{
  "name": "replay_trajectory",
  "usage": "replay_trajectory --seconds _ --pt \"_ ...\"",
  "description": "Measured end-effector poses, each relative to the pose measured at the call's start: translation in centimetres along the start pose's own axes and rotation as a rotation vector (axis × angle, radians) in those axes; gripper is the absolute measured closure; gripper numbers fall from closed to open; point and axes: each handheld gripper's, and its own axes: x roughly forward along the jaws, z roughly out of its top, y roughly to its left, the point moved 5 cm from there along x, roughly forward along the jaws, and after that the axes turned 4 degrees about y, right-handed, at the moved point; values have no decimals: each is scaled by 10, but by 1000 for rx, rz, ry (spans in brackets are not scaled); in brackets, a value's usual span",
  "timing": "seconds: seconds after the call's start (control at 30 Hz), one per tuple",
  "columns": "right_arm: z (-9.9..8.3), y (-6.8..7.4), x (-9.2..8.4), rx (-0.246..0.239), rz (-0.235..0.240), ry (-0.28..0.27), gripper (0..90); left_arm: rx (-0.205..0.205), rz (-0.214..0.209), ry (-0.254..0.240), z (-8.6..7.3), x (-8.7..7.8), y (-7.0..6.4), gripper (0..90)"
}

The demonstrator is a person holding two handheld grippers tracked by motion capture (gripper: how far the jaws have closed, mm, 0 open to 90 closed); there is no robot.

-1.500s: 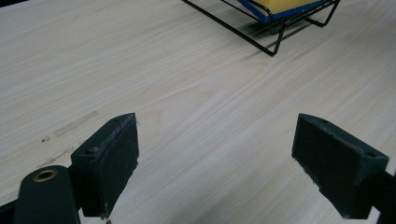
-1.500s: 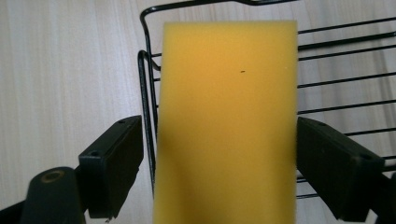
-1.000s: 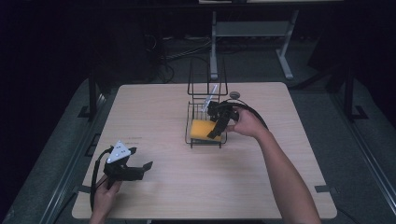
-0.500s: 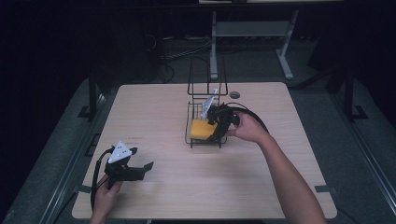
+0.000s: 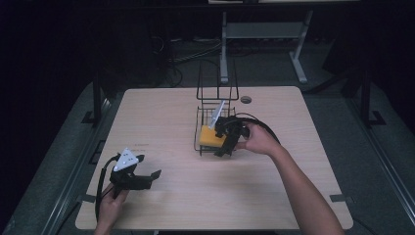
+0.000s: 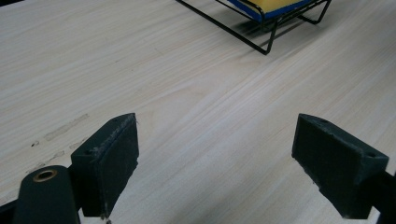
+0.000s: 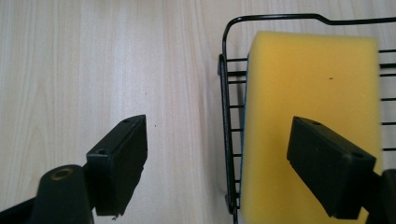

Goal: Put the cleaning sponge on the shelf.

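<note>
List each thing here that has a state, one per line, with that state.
Sponge: lying flat in the wire basket, yellow side up, not gripped.
Wire basket: upright on the table, holding the sponge.
Right gripper: open, over the basket's edge.
Left gripper: open, holding nothing, low over the table.

The surface [image 7: 93, 60] is seen as pale wood with a fine straight grain and a smooth, matt finish, marked by a few faint scuffs. The basket [image 7: 226, 140] is made of thin black wire with a slight sheen. The sponge [image 7: 308, 79] is shown as matt yellow foam, finely porous, over a blue layer. The pads [image 6: 112, 158] of the left tool are matt black, rubbery, roughened at the edges.
</note>
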Motion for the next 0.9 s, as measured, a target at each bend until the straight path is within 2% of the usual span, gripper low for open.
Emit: replay_trajectory --seconds 0.17,0.37,0.5,0.9 --pt "4 7 1 -22 -2 6 197 -1 0 0 0 0 0 142" --pt "3 16 4 -36 7 -13 198 -3 -2 -2 0 0 0 142" --pt "-1 25 4 -47 2 -21 197 1 -2 2 0 0 0 142" --pt "-19 40 0 -43 -13 -46 196 5 -2 3 0 0 -1 142"
